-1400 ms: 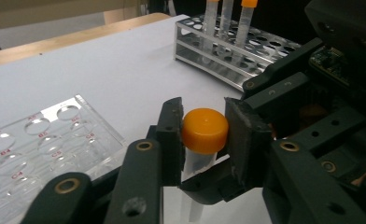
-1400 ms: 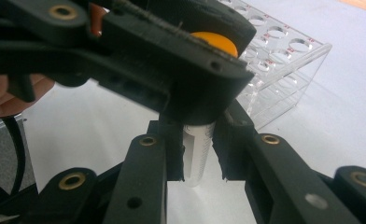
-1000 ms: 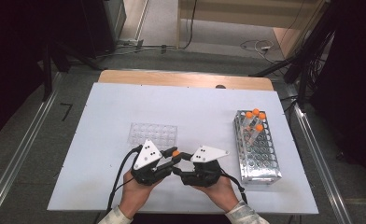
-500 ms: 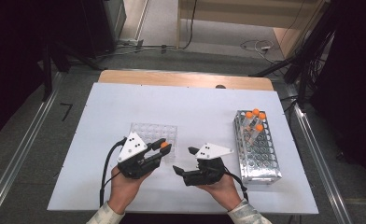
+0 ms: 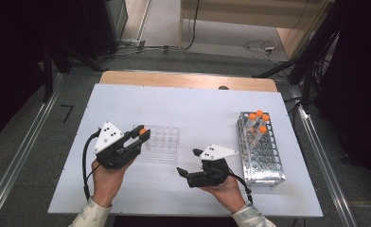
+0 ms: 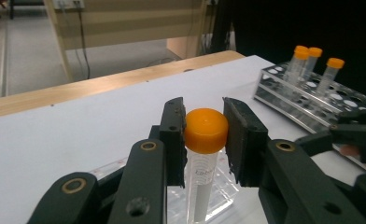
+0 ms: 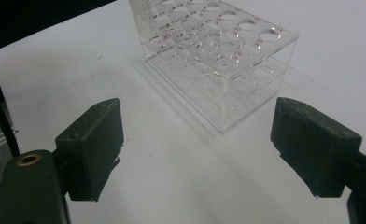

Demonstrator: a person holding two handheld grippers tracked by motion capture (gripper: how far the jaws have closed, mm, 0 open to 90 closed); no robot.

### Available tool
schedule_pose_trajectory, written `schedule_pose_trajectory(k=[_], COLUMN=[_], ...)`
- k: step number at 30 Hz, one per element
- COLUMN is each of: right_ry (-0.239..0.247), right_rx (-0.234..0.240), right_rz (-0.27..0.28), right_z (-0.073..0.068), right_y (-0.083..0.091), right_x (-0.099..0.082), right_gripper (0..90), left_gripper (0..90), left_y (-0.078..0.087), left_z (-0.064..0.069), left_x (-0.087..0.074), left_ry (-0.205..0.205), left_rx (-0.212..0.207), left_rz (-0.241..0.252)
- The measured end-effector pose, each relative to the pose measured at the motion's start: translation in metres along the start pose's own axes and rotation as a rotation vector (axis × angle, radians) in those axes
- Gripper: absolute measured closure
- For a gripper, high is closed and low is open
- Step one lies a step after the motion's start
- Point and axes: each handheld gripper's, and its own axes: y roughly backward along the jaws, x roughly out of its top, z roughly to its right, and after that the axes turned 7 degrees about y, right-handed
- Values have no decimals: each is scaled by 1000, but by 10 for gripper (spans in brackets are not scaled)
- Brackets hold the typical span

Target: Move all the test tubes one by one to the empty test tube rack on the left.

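While my left gripper (image 5: 143,135) hangs above the near-left corner of the clear rack (image 5: 167,142), its fingers (image 6: 174,135) are clamped on the orange cap of a tube (image 6: 204,154); the left gripper view shows the cap pinched squarely between both pads, with the clear body of the tube hanging below them over the rack; the tube's lower end is cut off at the bottom of that view, so I cannot say whether it clears the holes. My right gripper (image 5: 186,172) sits low over the white bench (image 5: 198,104), near the front edge and between the clear rack and the metal rack (image 5: 264,161); its fingers (image 7: 95,147) have just been opening and now stand wide with nothing between them, only bare bench; in the right gripper view the clear rack stands just beyond them, its holes vacant as far as I can see. Along the far end of the metal rack, at the right of the bench, three more orange-capped tubes (image 5: 258,120) stand upright; from above they look grouped closely together, though their exact holes are hard to make out.
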Motion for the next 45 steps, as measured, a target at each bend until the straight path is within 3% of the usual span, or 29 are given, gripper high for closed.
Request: schedule_pose_trajectory(k=[7,18,26,31,36,45], right_ry=[-9,-19,-23,-21,-9,-13], right_rx=[0,-1,-2,-5,-4,1], right_rz=[1,5,8,9,9,15], right_z=[0,1,2,2,0,0], right_y=[1,1,1,2,2,3], right_x=[0,0,-1,-2,-1,-1], right_gripper=[158,159,163,167,168,169], left_gripper=[705,705,705,704,704,703], left_y=[6,6,-2,-8,-14,-16], left_z=[-18,-36,-37,-31,-28,-31], left_x=[6,8,-1,-12,-24,-31], left_ry=[27,29,33,-25,-58,-49], left_rx=[48,117,125,156,173,180], left_rz=[24,30,15,-13,-51,-63])
